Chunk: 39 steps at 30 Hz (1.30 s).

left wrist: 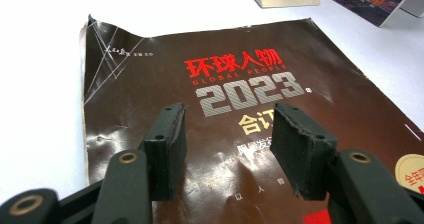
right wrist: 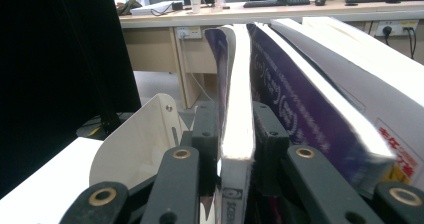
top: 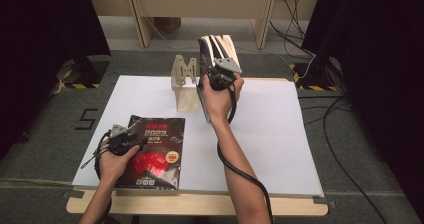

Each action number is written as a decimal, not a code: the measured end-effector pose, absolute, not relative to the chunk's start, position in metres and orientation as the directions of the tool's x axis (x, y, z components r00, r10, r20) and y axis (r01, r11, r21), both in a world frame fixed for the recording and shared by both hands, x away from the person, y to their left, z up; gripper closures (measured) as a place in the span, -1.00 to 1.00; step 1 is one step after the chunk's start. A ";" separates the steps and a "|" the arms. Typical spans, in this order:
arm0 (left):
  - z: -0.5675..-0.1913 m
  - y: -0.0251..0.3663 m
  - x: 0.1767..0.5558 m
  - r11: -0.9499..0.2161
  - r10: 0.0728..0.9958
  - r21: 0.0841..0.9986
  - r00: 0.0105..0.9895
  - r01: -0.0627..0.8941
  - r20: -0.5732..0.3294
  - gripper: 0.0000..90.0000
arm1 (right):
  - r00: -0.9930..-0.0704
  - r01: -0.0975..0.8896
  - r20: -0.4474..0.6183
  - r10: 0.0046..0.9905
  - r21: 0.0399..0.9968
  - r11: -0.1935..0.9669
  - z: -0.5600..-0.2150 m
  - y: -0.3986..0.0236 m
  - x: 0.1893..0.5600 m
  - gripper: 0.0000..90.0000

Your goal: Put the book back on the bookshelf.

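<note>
Stands upright just right of the wooden stand [top: 183, 79] at the far side of the counter [top: 280, 134]: a thin paperback book [right wrist: 236, 119], floppy and light, slick-covered, apt to sag or slide. Best taken low on the spine, where the right gripper [right wrist: 235, 134] has it between barely loosened jaws. Leaning close on its right, thicker books [right wrist: 320, 104] crowding any tilt. Well in front of the stand, a dark magazine [left wrist: 210, 114] lying flat under the left gripper [left wrist: 227, 134], jaws apart, holding nothing.
</note>
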State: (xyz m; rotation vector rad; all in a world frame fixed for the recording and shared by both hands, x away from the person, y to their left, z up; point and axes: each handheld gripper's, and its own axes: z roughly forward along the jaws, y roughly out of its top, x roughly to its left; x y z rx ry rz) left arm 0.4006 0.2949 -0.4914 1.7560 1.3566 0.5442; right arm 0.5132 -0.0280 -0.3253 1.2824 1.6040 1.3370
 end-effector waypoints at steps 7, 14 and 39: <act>-0.491 0.294 0.400 -0.068 0.936 0.817 0.320 0.572 -0.146 0.05 | -0.287 0.258 0.075 0.955 0.966 0.001 -0.322 -0.032 0.508 0.68; -0.491 0.295 0.400 -0.073 0.937 0.816 0.320 0.574 -0.141 0.05 | -0.296 0.270 0.071 0.953 0.963 0.012 -0.324 -0.038 0.498 0.64; -0.487 0.299 0.402 -0.064 0.939 0.823 0.313 0.565 -0.142 0.07 | -0.304 0.272 0.045 0.952 0.961 0.042 -0.327 -0.058 0.472 0.66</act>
